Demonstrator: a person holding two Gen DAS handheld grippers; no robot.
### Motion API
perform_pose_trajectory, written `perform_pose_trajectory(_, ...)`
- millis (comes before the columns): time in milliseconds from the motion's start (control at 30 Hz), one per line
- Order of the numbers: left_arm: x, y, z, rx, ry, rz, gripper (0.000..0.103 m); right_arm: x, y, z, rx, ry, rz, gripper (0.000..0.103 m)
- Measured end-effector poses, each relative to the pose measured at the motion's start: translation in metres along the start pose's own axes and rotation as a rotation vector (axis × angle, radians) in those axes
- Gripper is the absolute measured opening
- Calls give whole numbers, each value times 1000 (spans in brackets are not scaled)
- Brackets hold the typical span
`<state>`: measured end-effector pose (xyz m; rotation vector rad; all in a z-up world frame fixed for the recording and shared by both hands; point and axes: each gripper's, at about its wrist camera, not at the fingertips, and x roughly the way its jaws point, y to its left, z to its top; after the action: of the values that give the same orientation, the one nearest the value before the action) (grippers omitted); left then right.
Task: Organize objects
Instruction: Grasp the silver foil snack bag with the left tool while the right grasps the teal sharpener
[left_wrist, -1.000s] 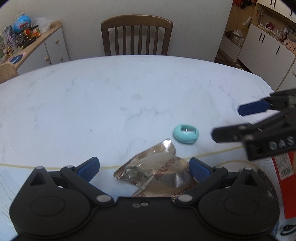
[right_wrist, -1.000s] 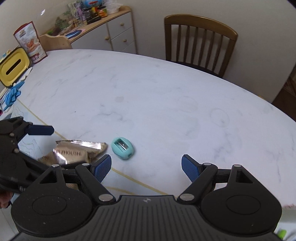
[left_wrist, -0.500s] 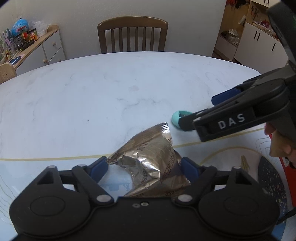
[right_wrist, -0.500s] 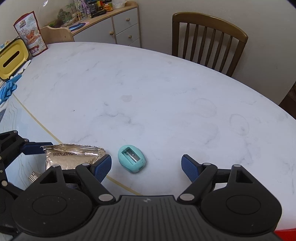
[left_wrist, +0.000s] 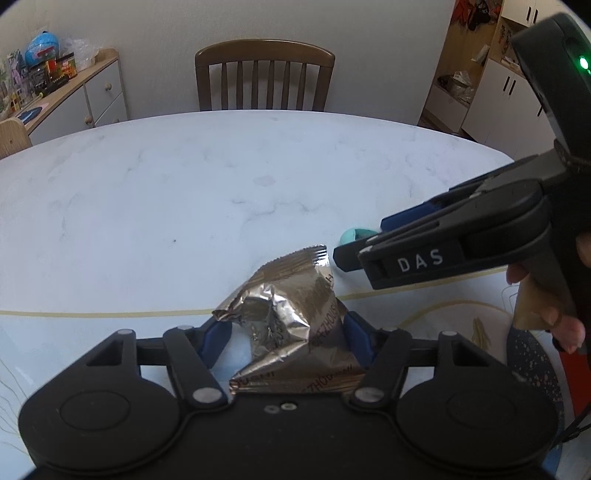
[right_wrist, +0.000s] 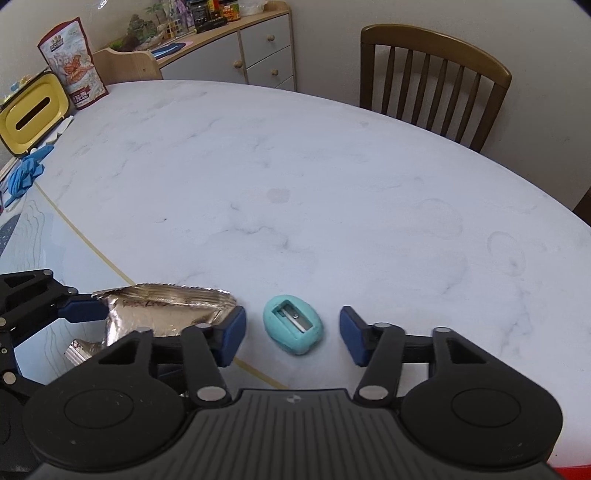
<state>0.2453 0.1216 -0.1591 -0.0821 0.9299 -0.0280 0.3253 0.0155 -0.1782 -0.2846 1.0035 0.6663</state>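
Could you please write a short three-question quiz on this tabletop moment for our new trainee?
1. True or false: the left gripper is shut on the foil snack packet.
2. What lies on the table between the open fingers of the right gripper? A) blue glove B) teal pencil sharpener C) yellow box
3. Fill in: the sharpener's blade slot faces ____.

Key:
1. True; the packet is crumpled between the blue pads.
2. B; the teal pencil sharpener sits in the gap, and no pad touches it.
3. Up, toward the right wrist camera.
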Motion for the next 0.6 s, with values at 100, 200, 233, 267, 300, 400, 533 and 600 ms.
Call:
perform_pose_trajectory(100,-1,3,0,-16,2,-13,61,1,2,0,6,6,4,44)
perform_pose_trajectory(200,-1,6,2,-33,4,-21,59,0,1,1,20,4,2,36)
perform_pose_trajectory(233,-1,8,2,-41,4,-23,58,-1,0,2,30,3,1,35)
perform_pose_trajectory(267,-2,8,2,-46,4,-24,57,-1,-1,2,44,3,4,35)
perform_pose_trajectory(300,-2,9,2,-49,4,-24,57,-2,-1,1,53,2,4,35)
perform_pose_trajectory(400,-4,11,1,-61,6,-28,55,-4,2,-2,53,5,-9,35)
perform_pose_trajectory(533,-7,14,0,-85,16,-40,55,-15,5,-7,81,-10,-15,35)
perform_pose_trajectory(600,-9,13,-2,-85,16,-61,55,-22,6,-11,102,-11,-10,35)
